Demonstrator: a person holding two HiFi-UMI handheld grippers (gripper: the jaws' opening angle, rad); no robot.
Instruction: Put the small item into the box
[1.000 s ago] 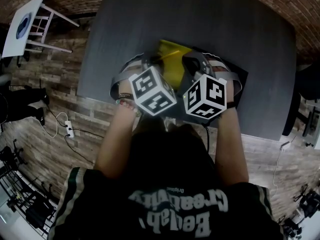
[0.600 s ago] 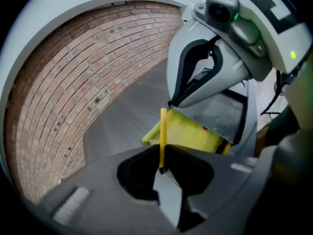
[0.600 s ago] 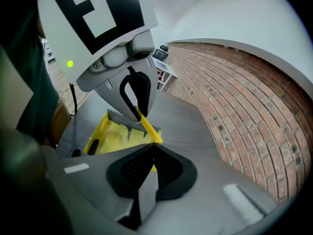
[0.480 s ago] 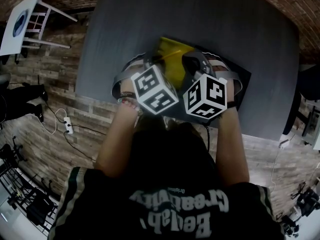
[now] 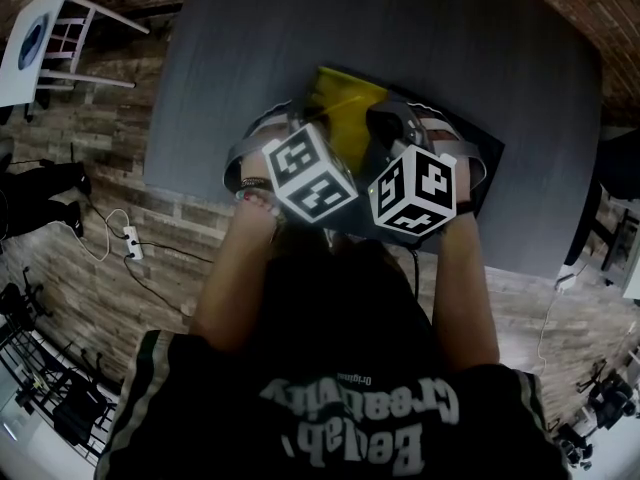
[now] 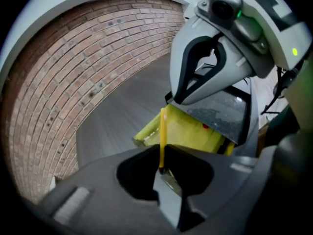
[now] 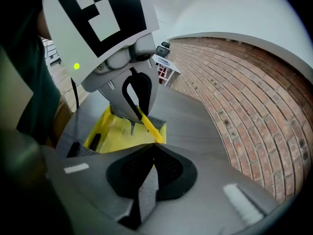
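Both grippers are held close together over the near-middle of the dark worktop [image 5: 400, 38], right above the yellow box [image 5: 345, 118], which sits partly on a black mat [image 5: 482, 168]. The left gripper [image 6: 161, 167] has its fingers closed onto one end of a thin yellow strip [image 6: 162, 136]. The right gripper [image 7: 155, 142] has its fingers pinched on the other end, so the strip spans the short gap between the two. The strip sits just above the box's open top, near its edge. I can't tell if it's a loose piece or a flap attached to the box. Probably it's the small item, not yet inside. The box is open, with a black item [image 7: 95, 140] lying in it along one side. Handling guess: the strip looks very light, thin and flat, likely card or plastic. It looks stiff along its length but easy to bend or crease if the two ends get pushed toward each other. The narrow faces give little surface, so it could pivot or slip in a pinch. Best hold is flat across the wide faces near an end, with one gripper letting go before it is lowered. The box looks light too and may slide on the mat if nudged.
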